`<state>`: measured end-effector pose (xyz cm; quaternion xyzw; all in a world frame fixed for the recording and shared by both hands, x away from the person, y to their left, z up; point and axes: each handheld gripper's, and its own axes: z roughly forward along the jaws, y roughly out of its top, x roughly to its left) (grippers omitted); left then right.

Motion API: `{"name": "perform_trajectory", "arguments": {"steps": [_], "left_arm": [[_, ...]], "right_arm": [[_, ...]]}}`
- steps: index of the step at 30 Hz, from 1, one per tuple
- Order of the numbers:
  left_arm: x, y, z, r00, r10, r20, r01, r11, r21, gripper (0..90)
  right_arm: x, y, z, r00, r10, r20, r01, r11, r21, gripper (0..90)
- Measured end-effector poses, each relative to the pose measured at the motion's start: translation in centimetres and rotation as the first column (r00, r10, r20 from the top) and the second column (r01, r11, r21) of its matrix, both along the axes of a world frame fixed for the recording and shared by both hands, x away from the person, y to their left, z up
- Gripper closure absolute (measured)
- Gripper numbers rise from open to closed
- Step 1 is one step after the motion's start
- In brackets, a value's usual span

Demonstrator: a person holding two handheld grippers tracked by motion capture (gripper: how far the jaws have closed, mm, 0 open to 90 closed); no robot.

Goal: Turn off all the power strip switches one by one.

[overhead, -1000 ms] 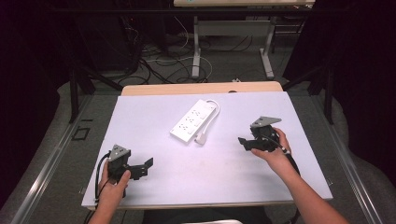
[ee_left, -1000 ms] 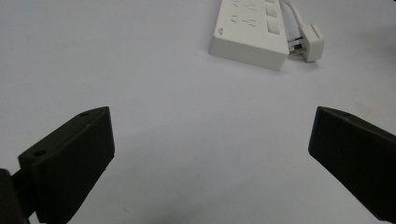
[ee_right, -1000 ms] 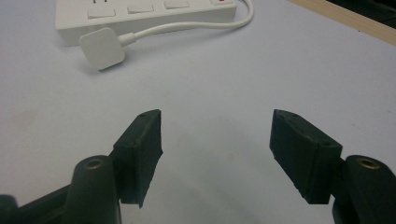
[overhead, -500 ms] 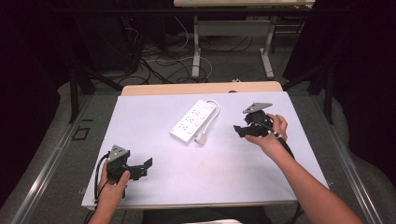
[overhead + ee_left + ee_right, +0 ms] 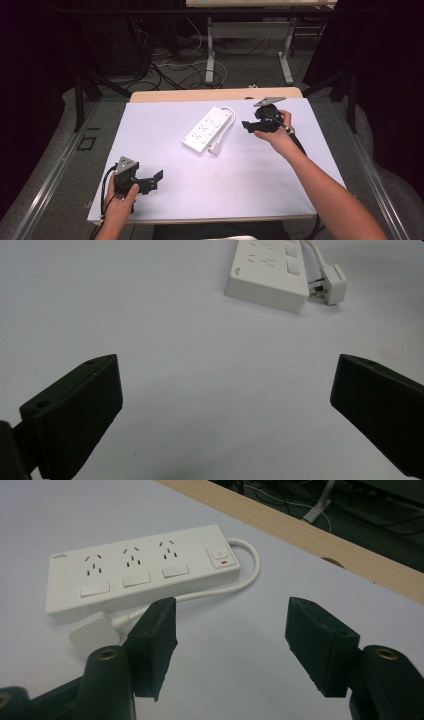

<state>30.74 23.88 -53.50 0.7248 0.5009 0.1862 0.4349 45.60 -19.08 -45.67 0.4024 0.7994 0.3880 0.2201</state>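
A white power strip [image 5: 207,129] lies slantwise at the middle of the white table top [image 5: 250,185], its cord looped round the far end and its plug [image 5: 216,148] beside the near end. My right gripper [image 5: 248,126] hovers just right of the strip and points at it. In the right gripper view the strip [image 5: 140,570] and plug [image 5: 92,634] lie beyond my right gripper [image 5: 232,630], whose jaws have just been closing a little with nothing between them. My left gripper [image 5: 156,179] rests near the front left, open and empty, with the strip [image 5: 267,270] far ahead.
A wooden strip [image 5: 215,95] runs along the table's far edge. Beyond it stand metal desk legs [image 5: 210,55] and loose cables on the floor. A wide bare stretch of table lies between the two grippers.
My right gripper has moved away from the front edge toward the far side and risen a little, ending closer to the power strip's cord end. The left gripper has stayed put.
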Motion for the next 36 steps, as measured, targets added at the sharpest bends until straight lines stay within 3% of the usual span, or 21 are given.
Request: {"name": "perform_trajectory", "arguments": {"steps": [12,21,29,36], "left_arm": [[-0.1,0.2,0.0,0.9999,0.010,-0.005,-0.010,0.9999,-0.011,0.3],[-0.1,0.3,0.0,0.9999,0.013,-0.007,-0.013,0.9999,-0.008,0.3],[-0.1,0.3,-0.1,0.9999,0.011,-0.005,-0.011,0.9999,-0.007,0.3],[-0.1,0.3,-0.1,0.9999,0.011,-0.006,-0.011,0.9999,-0.006,0.4]], "right_arm": [[1.9,2.4,0.1,0.9988,0.042,-0.026,-0.043,0.9982,-0.042,37.8],[3.5,4.1,0.2,0.9984,0.029,-0.048,-0.032,0.9979,-0.057,43.3],[4.6,5.1,0.2,0.9995,0.013,-0.030,-0.015,0.9973,-0.072,48.9],[5.6,6.0,0.1,0.9988,-0.022,-0.043,0.018,0.9958,-0.090,53.3]]}}
